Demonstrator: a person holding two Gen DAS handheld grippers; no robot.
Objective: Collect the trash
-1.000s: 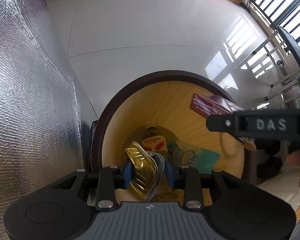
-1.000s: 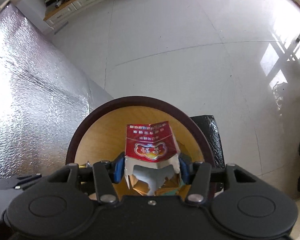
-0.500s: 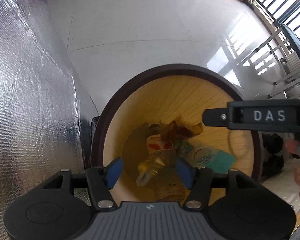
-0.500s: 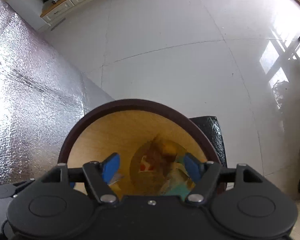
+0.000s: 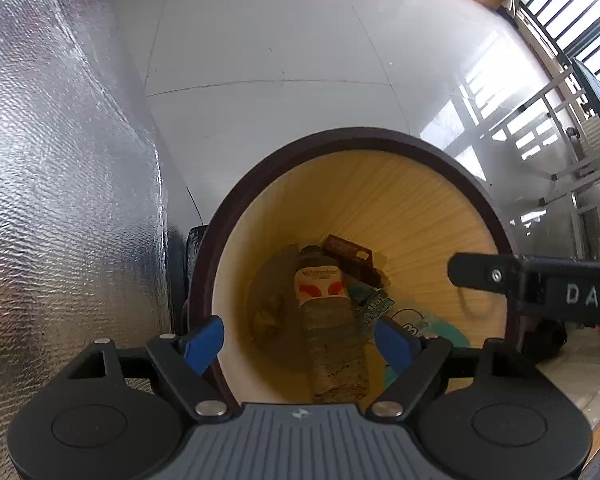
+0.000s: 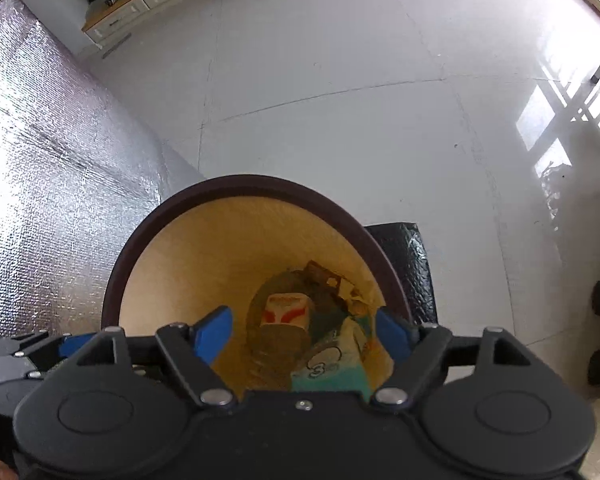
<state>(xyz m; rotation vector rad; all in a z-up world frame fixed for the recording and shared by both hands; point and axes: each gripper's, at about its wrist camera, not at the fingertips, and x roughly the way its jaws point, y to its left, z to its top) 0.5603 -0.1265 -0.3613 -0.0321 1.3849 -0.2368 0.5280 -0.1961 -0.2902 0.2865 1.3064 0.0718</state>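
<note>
A round bin [image 5: 440, 216] with a dark brown rim and a yellow wood-grain inside stands on the floor below both grippers. At its bottom lie a clear plastic bottle [image 5: 332, 332] with a red and white label, a dark wrapper [image 5: 352, 258] and a teal packet [image 5: 412, 324]. My left gripper [image 5: 300, 340] hangs over the bin's mouth, its jaws opening with nothing between the blue pads. My right gripper [image 6: 306, 332] points down into the same bin [image 6: 204, 248], jaws also opening and empty, above the bottle [image 6: 284, 322] and teal packet [image 6: 332, 368]. The right gripper's black side [image 5: 540, 288] shows in the left wrist view.
A silver foil-covered surface [image 5: 60, 180] rises close on the left of the bin. White tiled floor [image 6: 340, 100] stretches beyond. A black bag [image 6: 408, 256] lies by the bin's right side. Window bars [image 5: 560, 20] and a metal rack [image 5: 560, 152] stand far right. A low cabinet [image 6: 140, 4] lines the far wall.
Both grippers have spread their jaws. The gold crushed can has dropped from the left one and the red carton from the right one into the bin.
</note>
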